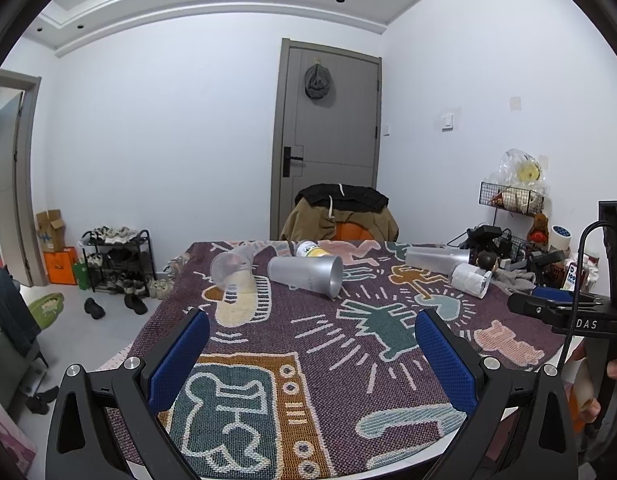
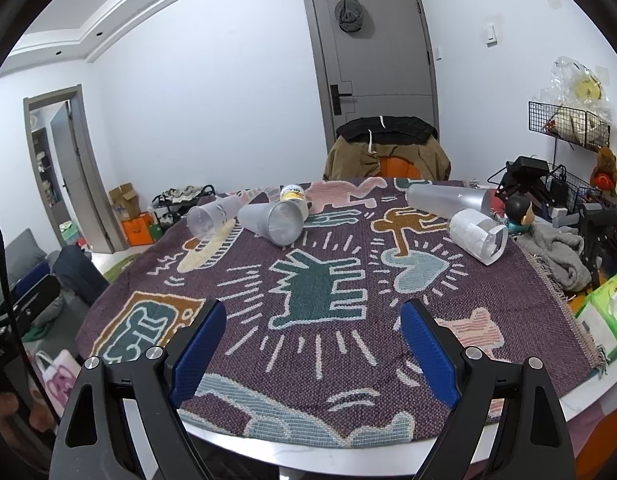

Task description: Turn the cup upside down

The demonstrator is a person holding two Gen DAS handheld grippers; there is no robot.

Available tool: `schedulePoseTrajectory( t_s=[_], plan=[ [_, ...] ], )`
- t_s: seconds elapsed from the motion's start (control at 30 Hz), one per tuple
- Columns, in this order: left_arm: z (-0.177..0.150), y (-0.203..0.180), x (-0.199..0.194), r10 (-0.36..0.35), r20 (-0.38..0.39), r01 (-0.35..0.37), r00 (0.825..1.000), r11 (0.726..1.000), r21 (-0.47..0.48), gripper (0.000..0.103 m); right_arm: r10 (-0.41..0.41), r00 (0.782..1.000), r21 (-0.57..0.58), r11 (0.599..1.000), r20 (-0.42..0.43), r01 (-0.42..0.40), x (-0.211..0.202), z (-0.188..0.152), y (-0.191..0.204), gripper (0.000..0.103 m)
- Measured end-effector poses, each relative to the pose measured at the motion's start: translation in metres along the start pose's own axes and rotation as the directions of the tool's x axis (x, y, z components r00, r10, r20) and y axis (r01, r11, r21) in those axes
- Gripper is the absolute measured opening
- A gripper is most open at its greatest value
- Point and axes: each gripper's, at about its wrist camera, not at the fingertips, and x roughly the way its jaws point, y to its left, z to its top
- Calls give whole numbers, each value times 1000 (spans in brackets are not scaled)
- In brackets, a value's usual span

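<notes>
Left gripper (image 1: 312, 336): your jaws stand wide, holding nothing, above the near edge of the patterned cloth (image 1: 308, 344).
Right gripper (image 2: 313, 326): yours gapes wide too, empty.
Frosted cup (image 1: 306, 274): on its side, far centre, well apart from both grippers.
Other cups: scattered left and right, all lying down.

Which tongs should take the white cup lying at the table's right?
Right, probably. The white cup lies just ahead-right of the open right tongs; from the open left tongs it sits further across.
</notes>
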Motion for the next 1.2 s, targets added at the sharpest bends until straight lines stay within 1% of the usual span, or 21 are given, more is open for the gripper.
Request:
schedulePoseTrajectory(
  t_s=[0.53, 0.93, 1.07, 1.2],
  plan=[
    [-4, 1, -1, 8, -1, -8, 1000, 1000, 10, 103, -22, 1000, -1, 1000, -5, 22, 3, -1, -1, 89],
    [-6, 5, 1, 10, -7, -10, 1000, 1000, 0, 103, -26, 1000, 2, 1000, -11, 26, 5, -2, -1, 89],
    [-3, 7, 6, 5, -13, -5, 1000, 1000, -5, 103, -31, 999, 2, 1000, -16, 31, 10, 2, -2, 89],
    [0, 11, 12, 9, -22, -9, 1000, 1000, -15, 103, -46, 999, 7, 999, -13, 46, 17, 13, -7, 89]
  ],
)
